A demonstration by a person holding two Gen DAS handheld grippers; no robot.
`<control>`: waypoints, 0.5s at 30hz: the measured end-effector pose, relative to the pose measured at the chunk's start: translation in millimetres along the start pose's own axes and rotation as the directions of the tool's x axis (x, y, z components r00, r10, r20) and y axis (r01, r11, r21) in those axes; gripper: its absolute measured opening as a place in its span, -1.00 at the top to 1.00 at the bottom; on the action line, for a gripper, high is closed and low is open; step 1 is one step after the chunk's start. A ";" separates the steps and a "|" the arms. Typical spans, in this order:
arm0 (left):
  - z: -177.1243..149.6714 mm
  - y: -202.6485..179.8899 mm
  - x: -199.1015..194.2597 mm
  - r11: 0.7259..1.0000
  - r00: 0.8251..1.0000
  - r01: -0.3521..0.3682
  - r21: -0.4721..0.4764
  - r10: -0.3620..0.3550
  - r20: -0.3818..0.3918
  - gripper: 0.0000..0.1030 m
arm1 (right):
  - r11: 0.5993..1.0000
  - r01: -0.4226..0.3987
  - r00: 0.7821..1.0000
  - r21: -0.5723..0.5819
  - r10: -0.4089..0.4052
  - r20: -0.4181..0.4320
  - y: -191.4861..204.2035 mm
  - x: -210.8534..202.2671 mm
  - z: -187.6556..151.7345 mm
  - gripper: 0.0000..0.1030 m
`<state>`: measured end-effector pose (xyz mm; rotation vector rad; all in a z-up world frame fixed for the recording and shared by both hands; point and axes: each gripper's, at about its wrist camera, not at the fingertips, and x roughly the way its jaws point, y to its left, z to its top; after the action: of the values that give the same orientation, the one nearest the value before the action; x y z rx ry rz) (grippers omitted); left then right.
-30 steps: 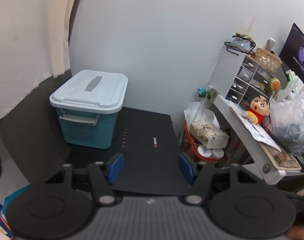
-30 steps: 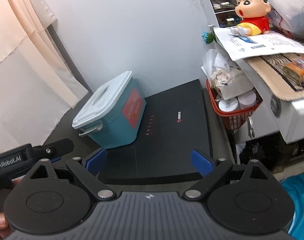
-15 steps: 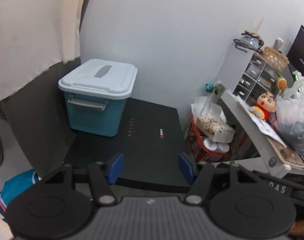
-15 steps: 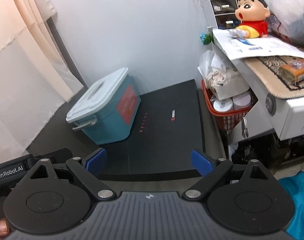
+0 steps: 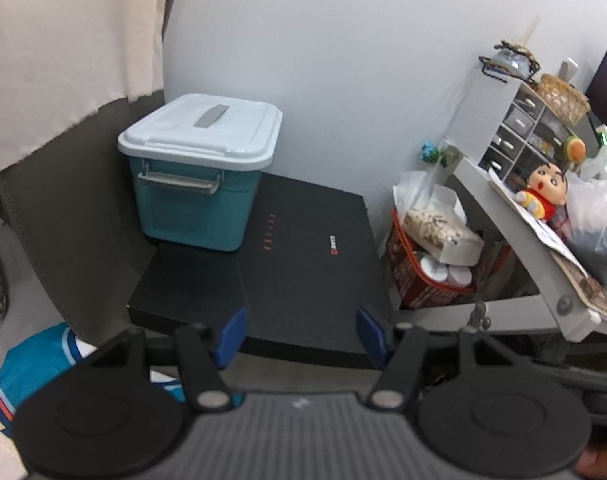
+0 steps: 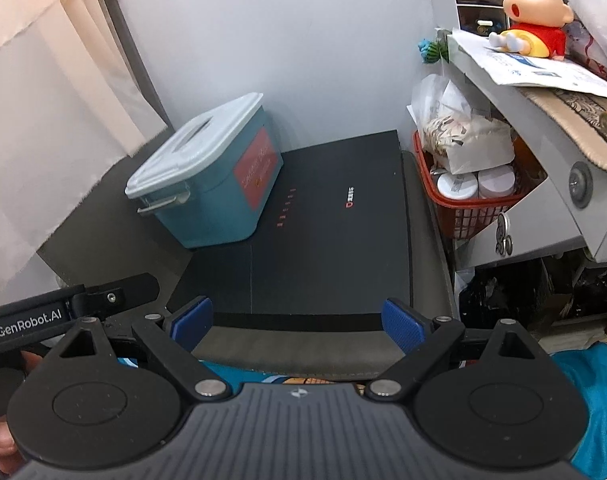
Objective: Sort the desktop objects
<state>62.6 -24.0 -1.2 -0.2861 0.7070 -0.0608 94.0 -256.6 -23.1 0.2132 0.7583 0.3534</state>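
Left wrist view: the camera has pulled back and turned, so the box (image 5: 201, 176) now sits left of centre instead of far left. I judge this is only an approach; nothing is sorted yet. The left gripper (image 5: 301, 336) is wide open and holds nothing. The box is smooth teal plastic with a pale lid and a grey latch. It stands on a flat, matte black surface (image 5: 303, 252).

Right wrist view: the right gripper (image 6: 297, 322) is also wide open and empty. A red mesh basket (image 6: 469, 210) with round white jars is at right centre, under the doll (image 6: 533, 20).
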 end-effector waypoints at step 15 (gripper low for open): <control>-2.5 5.7 2.7 1.000 0.999 0.010 0.018 -0.009 -0.034 -0.24 | 0.999 0.018 0.999 -0.028 -0.019 -0.040 4.2 8.3 -3.6 -0.84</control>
<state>62.7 -19.6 -6.3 -0.2715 0.7390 -0.0810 96.1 -249.3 -29.5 0.1737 0.7940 0.3507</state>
